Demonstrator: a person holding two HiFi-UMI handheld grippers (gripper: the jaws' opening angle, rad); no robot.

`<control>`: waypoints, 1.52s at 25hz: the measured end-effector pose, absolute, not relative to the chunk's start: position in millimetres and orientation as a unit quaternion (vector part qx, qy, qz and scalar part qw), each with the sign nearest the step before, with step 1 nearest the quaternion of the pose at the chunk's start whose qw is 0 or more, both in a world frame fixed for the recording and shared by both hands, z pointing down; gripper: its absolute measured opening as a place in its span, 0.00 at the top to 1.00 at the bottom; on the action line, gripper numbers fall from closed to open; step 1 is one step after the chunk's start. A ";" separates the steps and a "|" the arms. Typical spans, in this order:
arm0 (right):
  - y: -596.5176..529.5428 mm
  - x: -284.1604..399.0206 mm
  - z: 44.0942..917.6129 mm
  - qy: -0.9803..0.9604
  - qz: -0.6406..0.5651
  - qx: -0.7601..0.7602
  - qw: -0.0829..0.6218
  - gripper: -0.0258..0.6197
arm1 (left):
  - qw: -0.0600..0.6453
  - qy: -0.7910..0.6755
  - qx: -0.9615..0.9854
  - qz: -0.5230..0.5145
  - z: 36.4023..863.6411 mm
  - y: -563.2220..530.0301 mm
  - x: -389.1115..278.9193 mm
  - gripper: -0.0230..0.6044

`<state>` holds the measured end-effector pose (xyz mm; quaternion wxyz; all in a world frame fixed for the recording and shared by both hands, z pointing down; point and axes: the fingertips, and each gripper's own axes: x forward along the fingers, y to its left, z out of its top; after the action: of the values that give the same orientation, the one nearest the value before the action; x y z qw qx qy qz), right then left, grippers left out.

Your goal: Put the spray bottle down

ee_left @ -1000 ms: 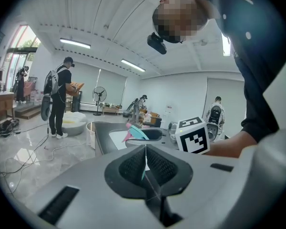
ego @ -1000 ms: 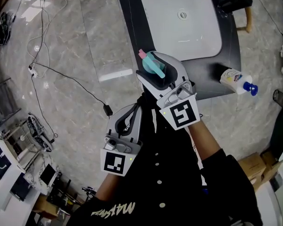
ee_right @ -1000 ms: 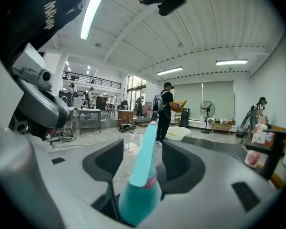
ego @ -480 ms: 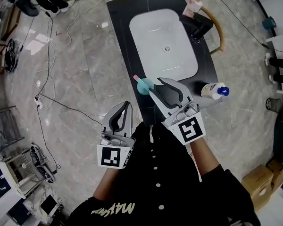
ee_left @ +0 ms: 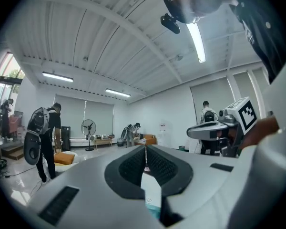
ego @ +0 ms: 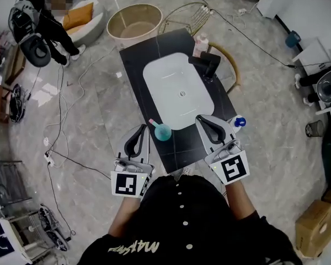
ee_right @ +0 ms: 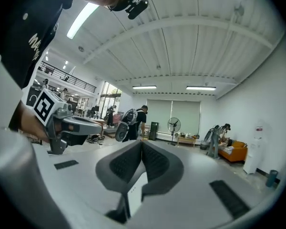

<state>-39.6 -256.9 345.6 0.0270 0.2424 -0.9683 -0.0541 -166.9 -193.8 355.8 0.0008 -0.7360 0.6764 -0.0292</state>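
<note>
At near-right corner of counter: spray bottle, only blue cap and a sliver of white body showing past right gripper. Upright or on its side: not clear. Seemingly at rest on the counter top, untouched by either gripper.

Right gripper: jaws pressed fully together, tip to tip, nothing between, pointing level out across the room. Left gripper: same, jaws closed flat on each other, empty, level. Both above the counter's near edge, either side of a teal cup-like thing with a pink stub, just beside the white sink.

Judged step: put-down done, bottle let go, both grippers clear. Essentially finished, by the look of it.

Next move, if any: keep both grippers off the bottle. Avoid swinging the right gripper toward that corner, with the bottle so near the edge and likely easy to knock to the floor. No regrasp called for.

Person at far left, well apart from counter, no bearing on task.
</note>
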 end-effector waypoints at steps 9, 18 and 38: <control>-271.7 15.8 323.6 -0.944 -0.080 0.321 0.018 0.97 | 0.036 0.664 -0.747 -0.018 320.0 -212.8 -161.5 0.94; -282.8 25.0 325.3 -0.939 -0.080 0.334 0.015 0.97 | 0.052 0.654 -0.754 -0.013 308.8 -219.9 -150.7 0.94; -290.4 18.4 316.1 -0.941 -0.088 0.327 0.003 0.97 | 0.041 0.661 -0.749 -0.013 316.8 -218.4 -144.5 0.94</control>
<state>18.4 -290.4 316.1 0.0026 0.3271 -0.9409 -0.0877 -144.5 -218.4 316.8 0.0407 -0.7494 0.6607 -0.0133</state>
